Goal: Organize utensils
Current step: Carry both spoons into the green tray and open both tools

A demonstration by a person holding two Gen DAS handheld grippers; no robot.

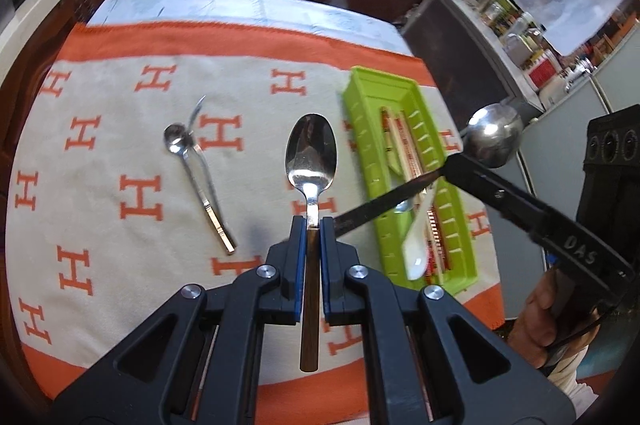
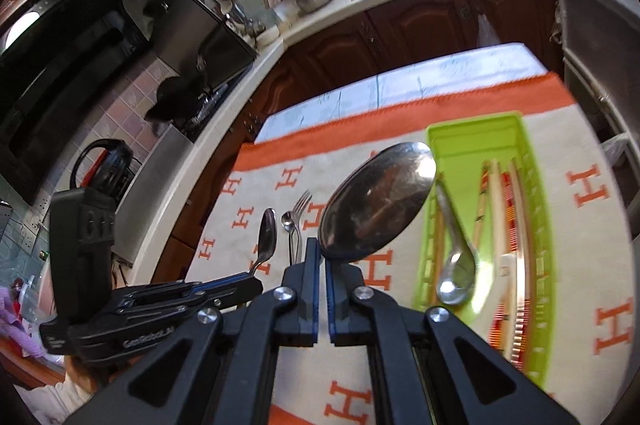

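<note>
Steel spoon (image 1: 311, 153) clamped by its wooden handle in left gripper (image 1: 311, 225), held level left of green tray (image 1: 404, 161). Right gripper (image 2: 322, 257) pinches big ladle (image 2: 378, 201), raised beside the tray's left wall.

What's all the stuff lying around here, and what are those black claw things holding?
Green tray: one, lime plastic, right side of the cloth.
Chopsticks: several, pale with red patterning, inside the tray.
Metal soup spoon: one, silver, inside the tray.
White spoon: one, inside the tray.
Small spoon and fork: one each, silver, lying together on the cloth, left.
Cloth: one, cream and orange with H pattern.
Wood-handled spoon: one, silver bowl, held by the left gripper.
Large ladle-like spoon: one, silver, held by the right gripper.
Hand: one, holding the right gripper.
</note>
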